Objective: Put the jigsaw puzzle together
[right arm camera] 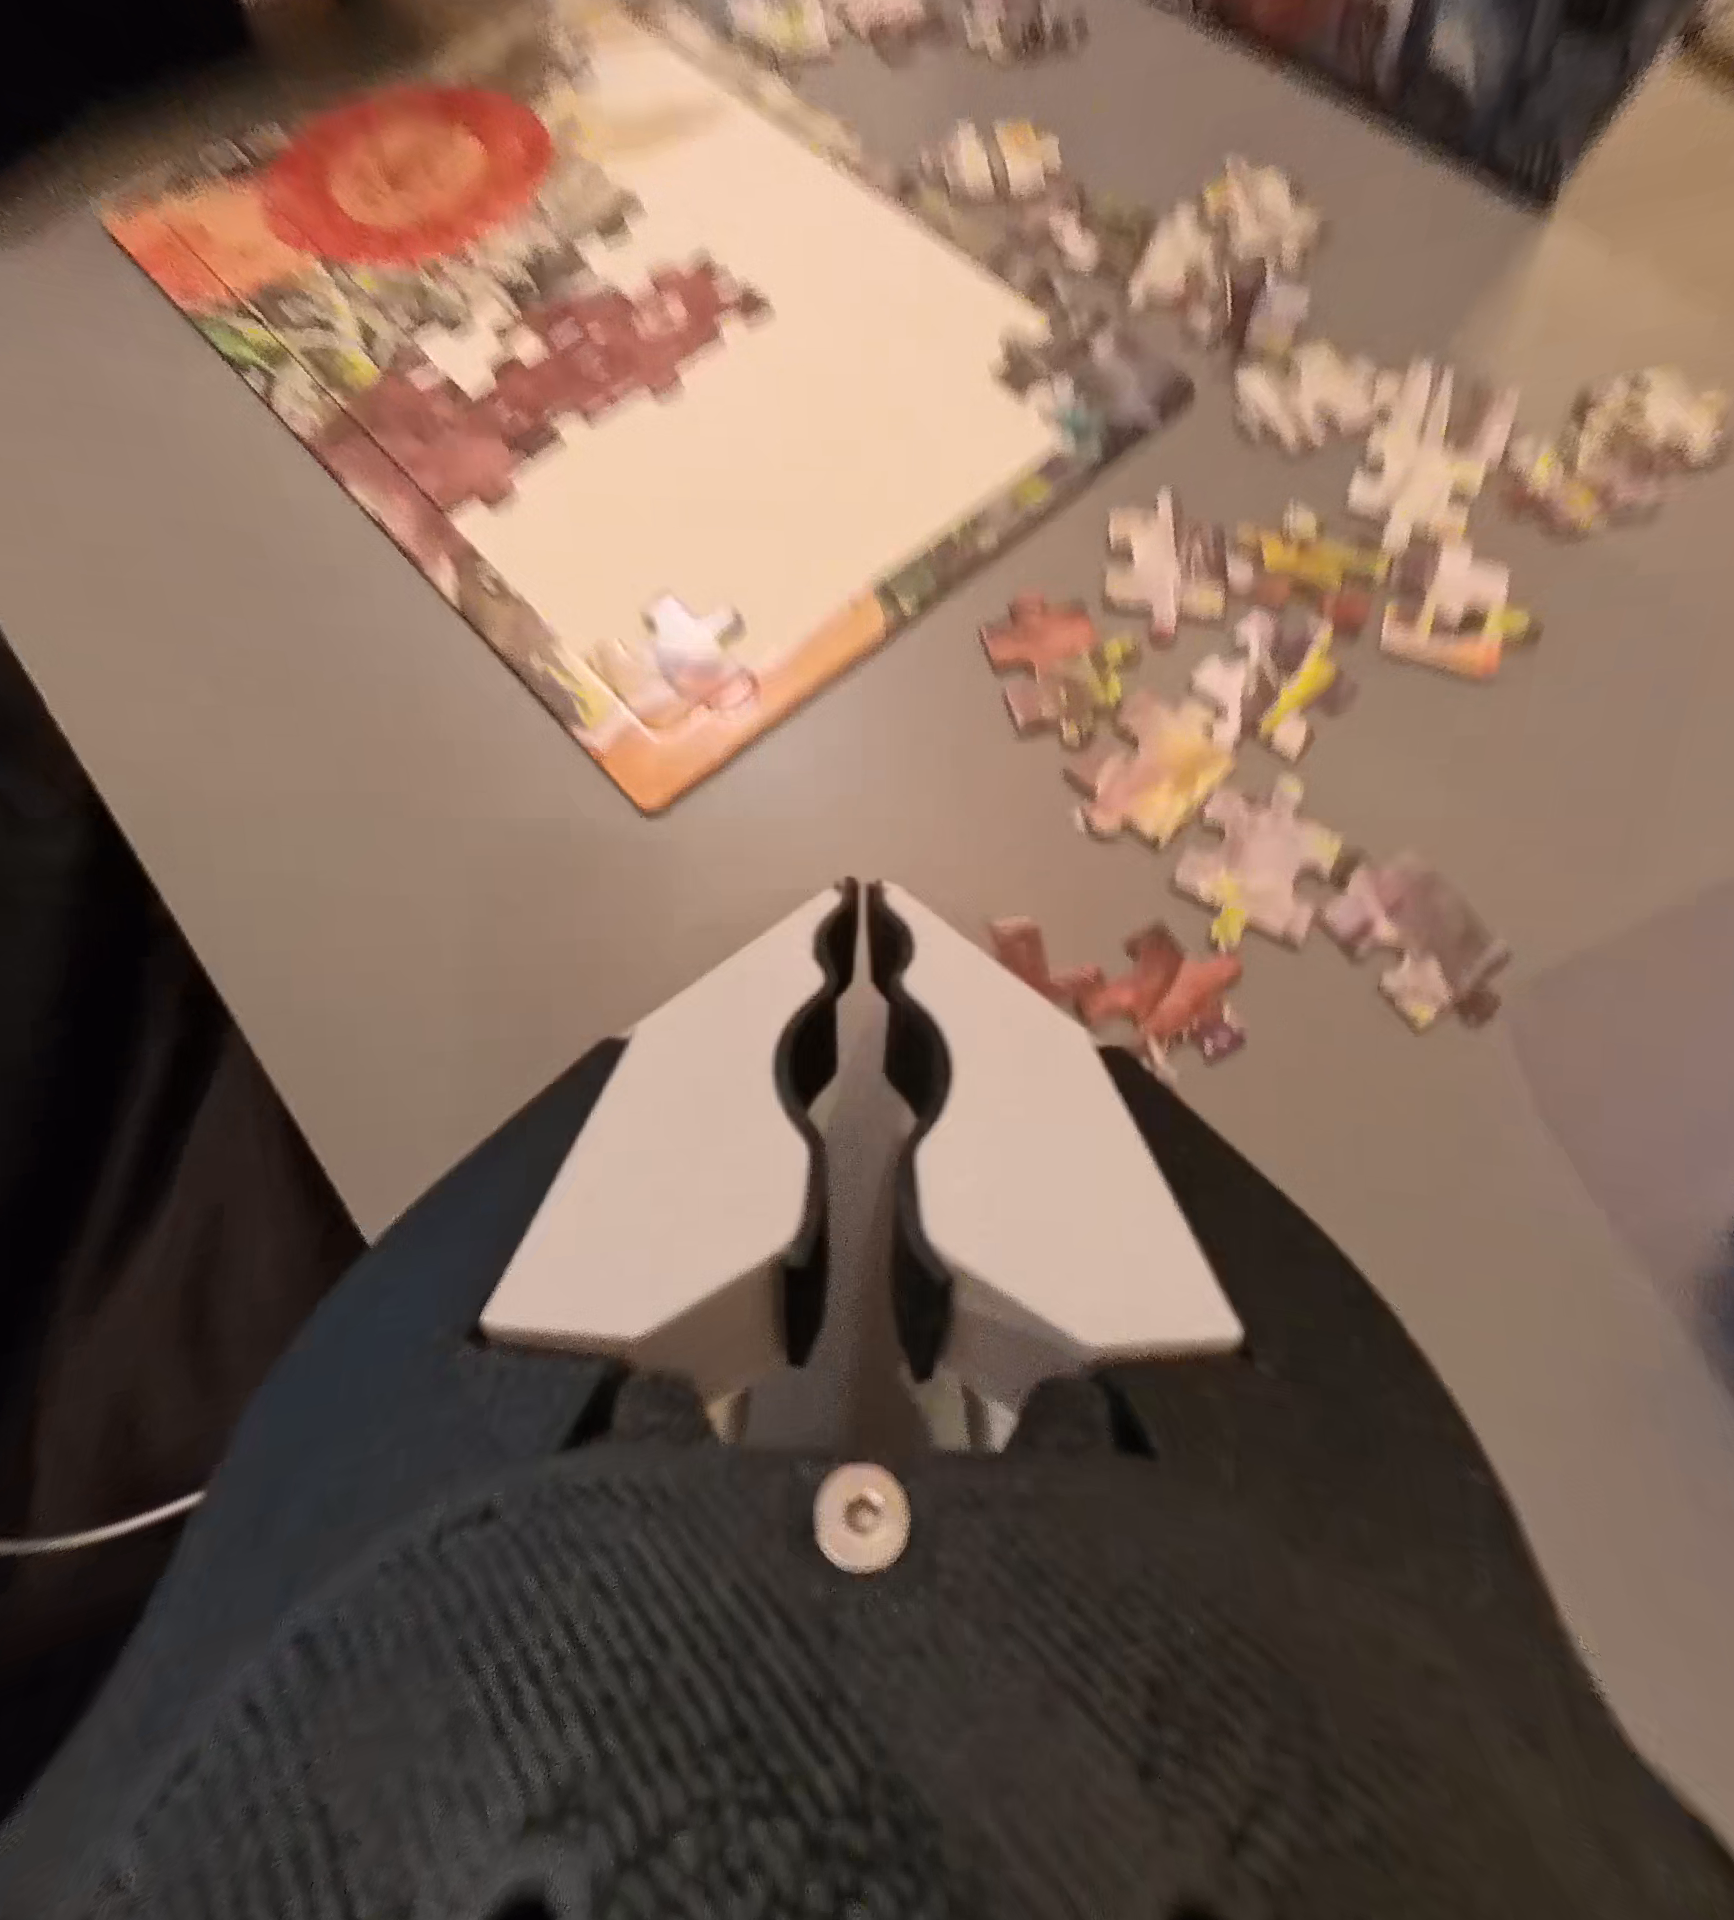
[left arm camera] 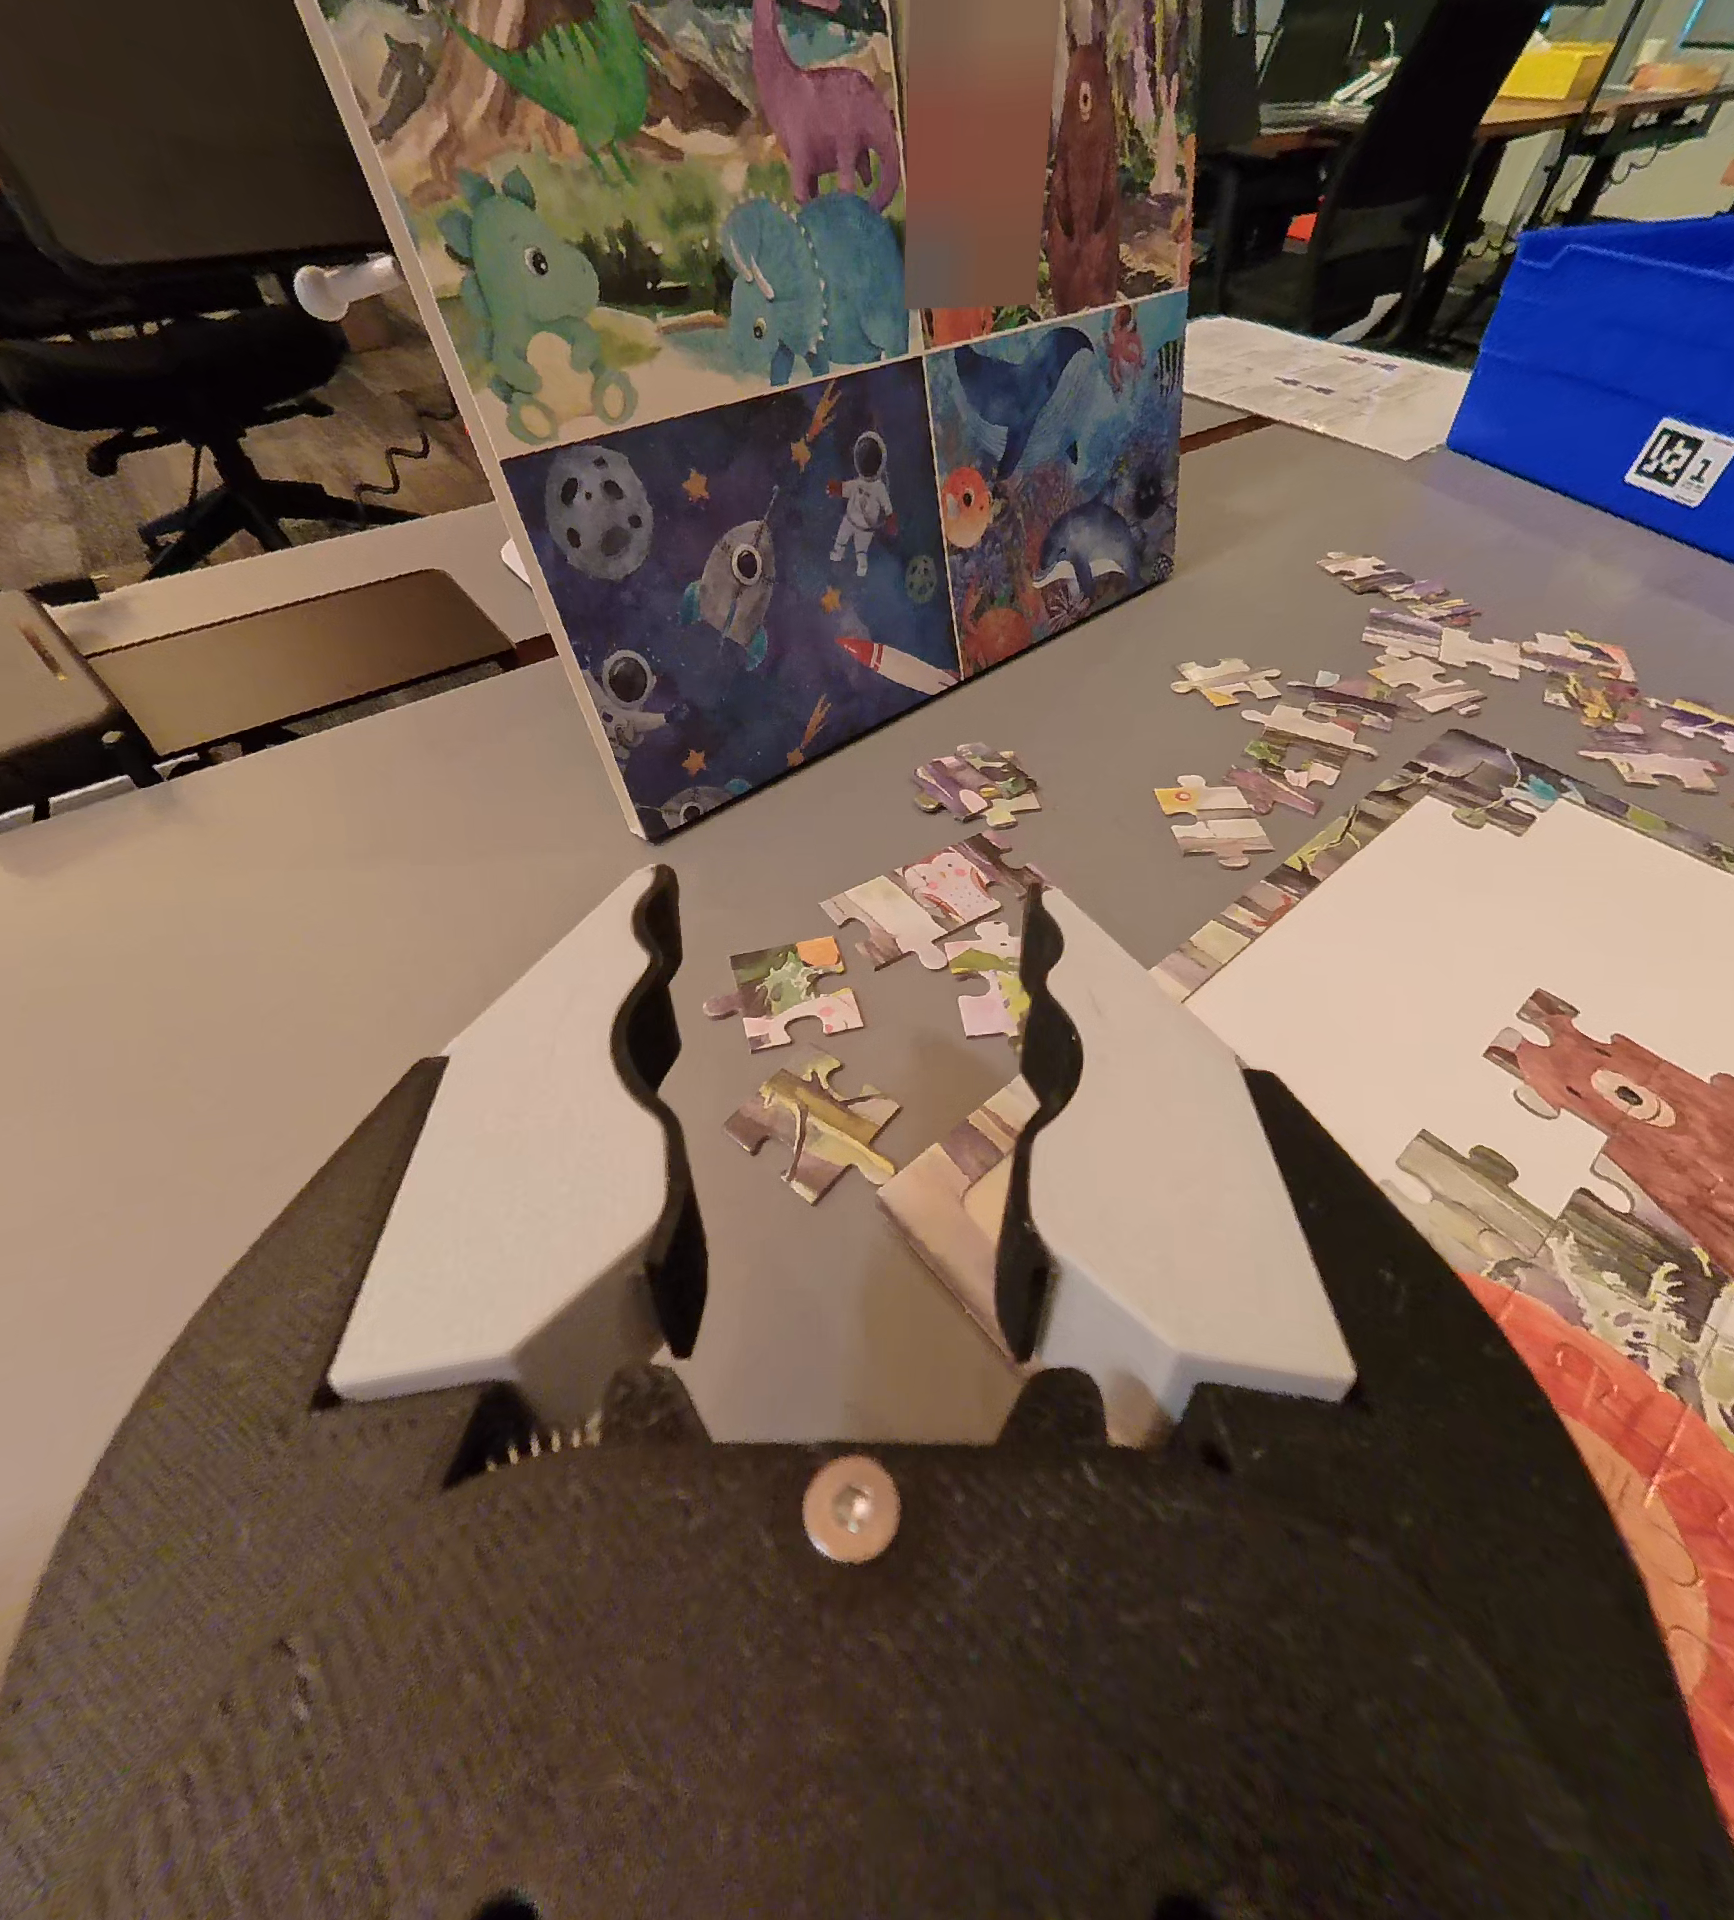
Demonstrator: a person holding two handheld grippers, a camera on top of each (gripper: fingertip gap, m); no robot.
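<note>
I am seeing the left gripper (left arm camera: 847,914) standing with its jaws apart over a small bare patch of the grey tabletop (left arm camera: 219,1039), with scattered cardboard jigsaw pieces (left arm camera: 811,1127) lying between and just ahead of its fingers. To its left the table is lying bare, giving wide room. Straight ahead, the upright illustrated puzzle box (left arm camera: 769,582) is blocking the way forward. To the right, the white puzzle tray with its partly joined picture (left arm camera: 1465,987) is lying flat, and a blue plastic bin (left arm camera: 1652,353) is standing beyond it. I am seeing the right gripper (right arm camera: 861,888), jaws nearly together, over bare table, with the tray (right arm camera: 790,436) ahead-left and blurred loose pieces (right arm camera: 1247,862) crowding the right.
</note>
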